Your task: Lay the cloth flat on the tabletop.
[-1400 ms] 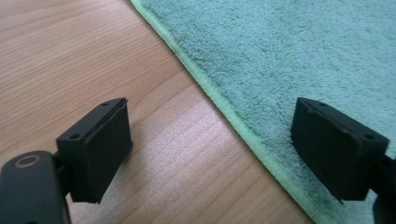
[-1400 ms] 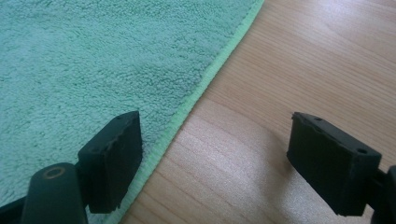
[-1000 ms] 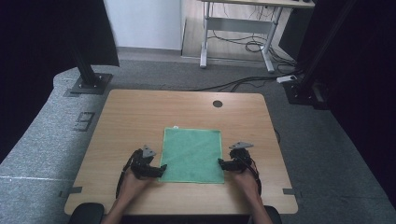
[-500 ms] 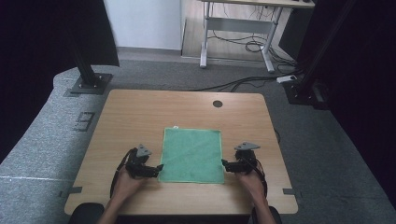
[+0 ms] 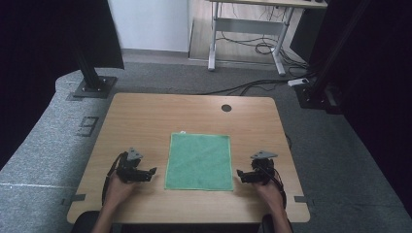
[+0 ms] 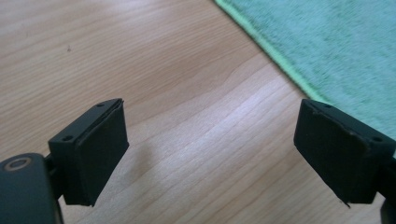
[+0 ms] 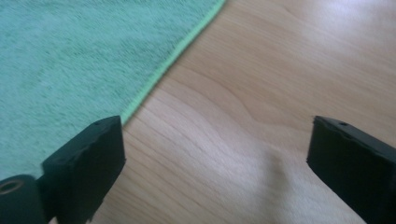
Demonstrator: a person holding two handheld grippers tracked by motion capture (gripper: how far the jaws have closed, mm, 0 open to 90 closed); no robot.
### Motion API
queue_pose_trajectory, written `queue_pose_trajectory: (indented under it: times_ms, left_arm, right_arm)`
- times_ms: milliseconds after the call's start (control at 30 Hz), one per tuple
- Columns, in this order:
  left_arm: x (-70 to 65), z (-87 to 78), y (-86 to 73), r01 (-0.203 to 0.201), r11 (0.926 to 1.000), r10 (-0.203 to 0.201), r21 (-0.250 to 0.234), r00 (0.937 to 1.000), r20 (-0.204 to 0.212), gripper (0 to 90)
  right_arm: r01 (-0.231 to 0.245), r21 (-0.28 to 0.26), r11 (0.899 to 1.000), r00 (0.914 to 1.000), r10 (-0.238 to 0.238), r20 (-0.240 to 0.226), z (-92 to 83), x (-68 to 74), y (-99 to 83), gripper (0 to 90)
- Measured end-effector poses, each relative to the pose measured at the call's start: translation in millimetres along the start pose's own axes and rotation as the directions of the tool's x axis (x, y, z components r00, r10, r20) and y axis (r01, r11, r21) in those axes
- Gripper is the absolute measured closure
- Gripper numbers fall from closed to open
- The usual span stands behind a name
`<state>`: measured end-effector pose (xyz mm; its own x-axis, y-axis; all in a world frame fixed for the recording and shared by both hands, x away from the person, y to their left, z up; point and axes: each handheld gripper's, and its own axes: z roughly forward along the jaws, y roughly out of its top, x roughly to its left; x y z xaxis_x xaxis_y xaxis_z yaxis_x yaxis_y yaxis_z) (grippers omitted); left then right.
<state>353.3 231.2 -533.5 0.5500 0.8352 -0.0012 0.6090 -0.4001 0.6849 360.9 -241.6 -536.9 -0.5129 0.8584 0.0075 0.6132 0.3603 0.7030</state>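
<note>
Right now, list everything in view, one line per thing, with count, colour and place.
cloth: one, green, spread flat on the near middle of the table, between the two grippers.
table: one, light wood, centre of the high view, with a dark round hole near its far edge.
desk frame: one, white legs, on the floor beyond the table, cables under it.
stand bases: two, black, on the floor off the table's far corners.
left gripper: one, black, left of the cloth, jaws open, nothing between them.
right gripper: one, black, right of the cloth, jaws just opened, nothing between them.
hands: two, at the near edge.
</note>
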Motion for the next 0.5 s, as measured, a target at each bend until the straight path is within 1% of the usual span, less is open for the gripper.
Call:
queue_pose_trajectory:
  times_ms: [100,200,233,300,333,433,500]
  left_arm:
    - [2.0,6.8,-3.1,0.003,0.9997,-0.003,0.025,1.0000,-0.001,6.6]
    - [2.5,10.2,-4.3,0.002,0.9993,-0.001,0.037,1.0000,-0.003,4.9]
    - [2.9,13.2,-5.2,0.000,0.9990,0.000,0.044,1.0000,0.001,3.1]
    - [3.3,14.8,-5.3,0.002,0.9992,-0.003,0.040,1.0000,0.007,0.2]
    - [3.3,15.3,-5.5,0.000,0.9994,0.000,0.034,1.0000,0.008,0.0]
    - [3.4,15.8,-5.3,-0.002,0.9995,0.001,0.033,0.9999,0.011,0.0]
    - [3.4,15.9,-5.2,-0.002,0.9994,0.002,0.034,0.9999,0.012,0.0]
  right_arm:
    - [-0.019,0.003,1.000,0.9998,0.019,0.000,2.3,-4.0,-4.7,0.0]
    - [-0.023,0.002,1.000,0.9997,0.023,-0.004,5.5,-5.3,-6.3,0.0]
    - [-0.028,0.013,1.000,0.9995,0.028,-0.011,9.2,-5.9,-8.5,0.0]
    - [-0.026,0.021,0.999,0.9996,0.027,-0.012,12.2,-6.6,-10.3,0.0]
    - [-0.019,0.014,1.000,0.9998,0.019,-0.008,12.7,-7.1,-10.8,0.0]
    - [-0.019,0.008,1.000,0.9998,0.019,-0.006,13.2,-7.9,-11.1,0.0]
    - [-0.012,-0.006,1.000,0.9999,0.012,0.004,14.5,-8.1,-12.3,0.0]
